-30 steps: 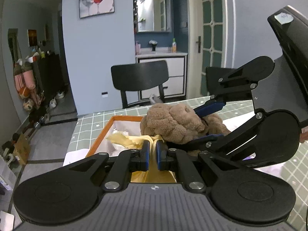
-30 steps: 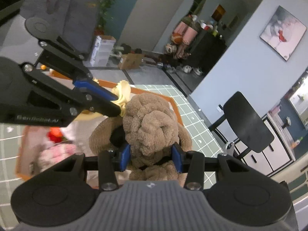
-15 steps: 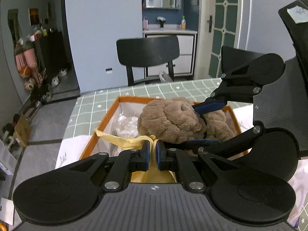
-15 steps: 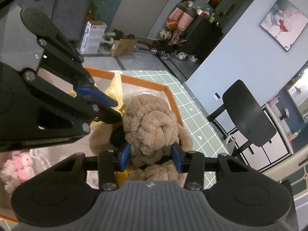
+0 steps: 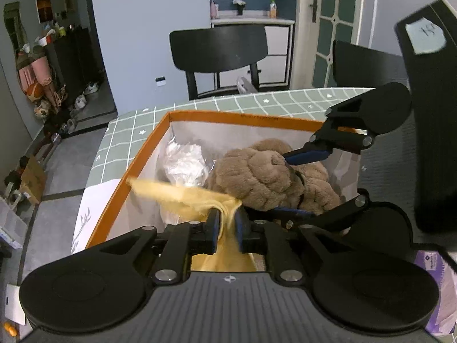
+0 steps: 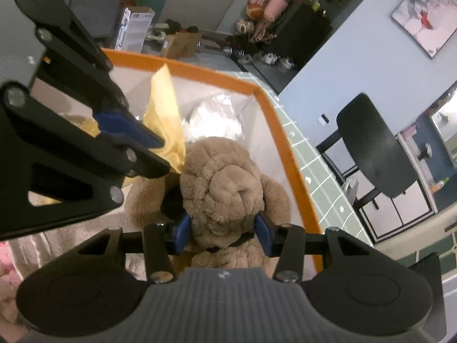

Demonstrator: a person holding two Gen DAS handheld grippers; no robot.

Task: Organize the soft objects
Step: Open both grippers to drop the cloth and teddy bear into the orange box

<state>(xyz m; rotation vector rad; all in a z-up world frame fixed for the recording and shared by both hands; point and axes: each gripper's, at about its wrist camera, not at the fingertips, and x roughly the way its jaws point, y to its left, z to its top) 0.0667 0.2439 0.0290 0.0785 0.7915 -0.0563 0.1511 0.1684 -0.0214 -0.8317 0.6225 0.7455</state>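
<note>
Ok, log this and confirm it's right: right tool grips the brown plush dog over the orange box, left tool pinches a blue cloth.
Wrong on one point: the cloth in the left tool is yellow, as the left wrist view shows. The right tool does grip the brown plush dog over the orange box.

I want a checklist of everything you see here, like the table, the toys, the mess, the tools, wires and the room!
Surface: table with a green checked cloth.
Job's things: brown teddy bear and yellow cloth, both over the orange-rimmed box.
Clutter: crinkly clear plastic bag inside the box; something pink at the right view's left edge, too blurred to name.
Grippers: left tool shut on the yellow cloth; right tool shut on the teddy bear.
Cables: nothing seen.
Surroundings: black chair behind the table, framed picture on the blue wall, shoes on the floor.
</note>
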